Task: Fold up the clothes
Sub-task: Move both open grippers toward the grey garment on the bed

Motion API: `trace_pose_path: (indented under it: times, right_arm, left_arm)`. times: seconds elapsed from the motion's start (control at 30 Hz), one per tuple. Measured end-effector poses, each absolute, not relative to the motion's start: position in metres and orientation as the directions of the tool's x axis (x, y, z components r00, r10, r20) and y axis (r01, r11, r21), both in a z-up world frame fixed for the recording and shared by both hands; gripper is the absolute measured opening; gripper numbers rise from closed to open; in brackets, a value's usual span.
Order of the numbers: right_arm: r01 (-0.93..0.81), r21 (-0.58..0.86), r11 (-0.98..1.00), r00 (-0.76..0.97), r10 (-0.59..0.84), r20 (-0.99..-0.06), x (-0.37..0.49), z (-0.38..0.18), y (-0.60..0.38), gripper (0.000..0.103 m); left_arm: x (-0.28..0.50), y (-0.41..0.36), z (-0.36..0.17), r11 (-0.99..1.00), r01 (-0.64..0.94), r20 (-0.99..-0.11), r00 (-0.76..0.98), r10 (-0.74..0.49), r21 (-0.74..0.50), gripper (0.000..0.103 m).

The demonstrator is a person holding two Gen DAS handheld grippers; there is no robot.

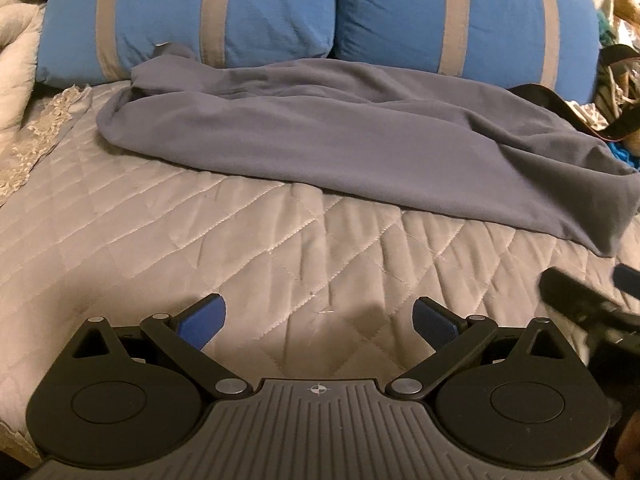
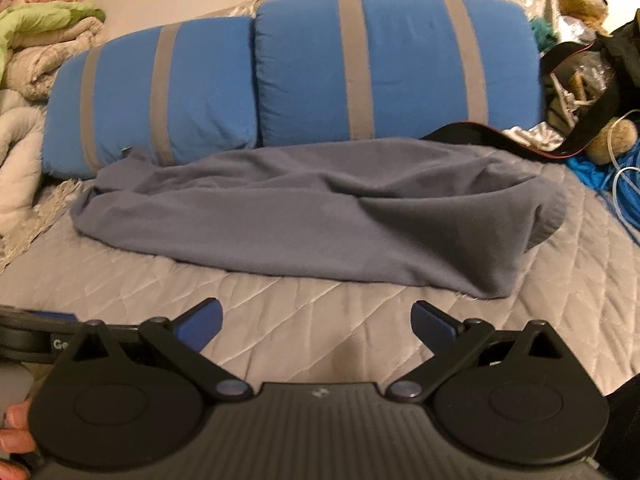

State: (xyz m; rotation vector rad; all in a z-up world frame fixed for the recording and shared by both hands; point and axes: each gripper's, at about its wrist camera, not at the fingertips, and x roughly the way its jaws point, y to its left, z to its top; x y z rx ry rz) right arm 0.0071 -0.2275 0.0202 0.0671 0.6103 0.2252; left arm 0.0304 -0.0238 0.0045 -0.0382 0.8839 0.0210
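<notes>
Grey fleece garment (image 1: 360,140) is lying crumpled across the quilted bedspread (image 1: 240,248), right up against the two blue striped pillows (image 1: 192,12), and it's ahead of both grippers with a strip of bare quilt in between. Its long axis runs side to side, from a bunched end by the left pillow to a fatter end that droops toward the near right. That near-right end looks closest to the right gripper (image 2: 316,320), so that hand seems the better bet for the first grab, with the left gripper (image 1: 320,320) taking the far-left end. Both have their jaws spread wide with nothing between them, hovering over the quilt. Plenty of open bed in front for spreading it flat; the tight side is the right, where a black strap (image 2: 592,120) touches the garment's back edge beside a pile of clutter.
</notes>
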Motion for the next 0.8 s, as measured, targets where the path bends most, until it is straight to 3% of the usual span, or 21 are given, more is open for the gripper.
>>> trace_pose_path:
  times: [0.5, 0.8]
  right_arm:
    - [-0.014, 0.136, 0.991, 0.755, 0.099, -0.648, 0.003, 0.020, -0.252, 0.103]
    - [0.006, 0.090, 0.996, 0.761, 0.054, -0.647, -0.009, 0.038, -0.247, 0.103]
  left_arm:
    - [0.037, -0.022, 0.009, 0.997, -0.007, -0.782, 0.621, -0.055, -0.076, 0.102]
    - [0.043, -0.016, 0.015, 0.977, -0.031, -0.774, 0.616, -0.147, -0.211, 0.102]
